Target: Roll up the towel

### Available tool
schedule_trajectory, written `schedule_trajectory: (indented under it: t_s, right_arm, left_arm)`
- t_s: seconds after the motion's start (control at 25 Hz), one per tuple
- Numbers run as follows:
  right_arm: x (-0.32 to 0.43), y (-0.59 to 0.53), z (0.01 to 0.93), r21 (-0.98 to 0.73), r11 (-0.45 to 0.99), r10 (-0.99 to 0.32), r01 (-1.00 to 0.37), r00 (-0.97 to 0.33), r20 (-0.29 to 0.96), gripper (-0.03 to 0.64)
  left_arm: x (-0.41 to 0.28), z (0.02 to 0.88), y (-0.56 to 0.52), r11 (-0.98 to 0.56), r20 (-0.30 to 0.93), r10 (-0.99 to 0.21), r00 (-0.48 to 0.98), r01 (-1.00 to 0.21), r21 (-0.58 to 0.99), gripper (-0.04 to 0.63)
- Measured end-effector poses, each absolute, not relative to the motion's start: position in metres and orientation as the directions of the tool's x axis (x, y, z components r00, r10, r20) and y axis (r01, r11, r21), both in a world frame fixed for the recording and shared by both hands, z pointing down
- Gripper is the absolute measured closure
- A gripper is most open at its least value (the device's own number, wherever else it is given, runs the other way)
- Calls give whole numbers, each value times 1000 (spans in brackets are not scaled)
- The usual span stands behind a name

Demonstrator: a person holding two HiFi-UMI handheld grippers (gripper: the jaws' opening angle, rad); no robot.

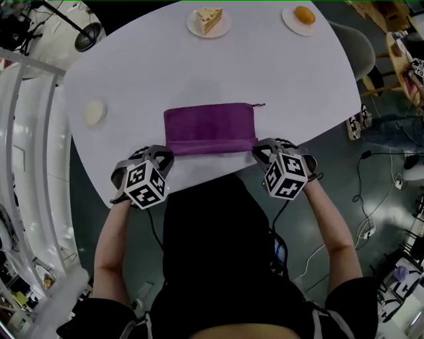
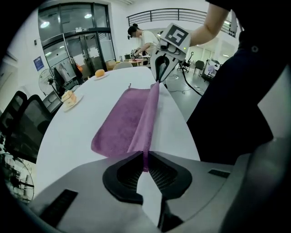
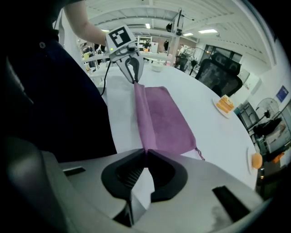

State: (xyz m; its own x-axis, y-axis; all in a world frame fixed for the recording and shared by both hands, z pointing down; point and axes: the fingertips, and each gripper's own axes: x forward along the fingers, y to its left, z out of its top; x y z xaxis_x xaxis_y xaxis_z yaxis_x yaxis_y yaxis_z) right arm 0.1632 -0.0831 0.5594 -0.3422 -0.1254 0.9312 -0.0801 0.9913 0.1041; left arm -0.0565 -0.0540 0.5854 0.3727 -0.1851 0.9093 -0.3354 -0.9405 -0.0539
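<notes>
A purple towel lies flat on the white table, with its near edge raised into a narrow fold. My left gripper is shut on the fold's left corner, and in the left gripper view the purple towel runs from the left gripper away toward the other gripper. My right gripper is shut on the right corner; the right gripper view shows the purple towel pinched at the right gripper. A loose thread sticks out at the far right corner.
A plate with cake and a plate with an orange bun stand at the table's far edge. A pale round item lies at the left. A grey chair stands to the right, with cables on the floor.
</notes>
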Motion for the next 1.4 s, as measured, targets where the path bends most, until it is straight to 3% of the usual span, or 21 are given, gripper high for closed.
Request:
schedule_trajectory:
  t_s: [0.36,1.04,1.16,1.24,1.36,1.4]
  right_arm:
    - [156,-131,557,124,986,-157,-115,-357,921,589]
    - [151,-176,598,41,991,-82,-130,-328,941,588]
    - [156,-178,597,52,989,-92,-136,-313,945,495]
    - [161,-181,591,76,988,-113,-132,-302,946,495]
    - [171,-186,578,97,985,-137,-144,-299,944,495]
    - [174,-186,574,96,984,-137,-148,-298,945,466]
  left_arm:
    - [-65,574,-103,-921,896,-247,370,-377,-98,555]
    - [-69,612,-139,-907,910,-209,358,-419,-44,555]
    - [-71,608,-142,-895,903,-230,363,-443,-50,539]
    - [-75,602,-142,-889,902,-236,361,-456,-51,463]
    - [-83,588,-141,-886,899,-249,359,-460,-61,448]
    - [-85,582,-140,-884,897,-258,359,-462,-69,442]
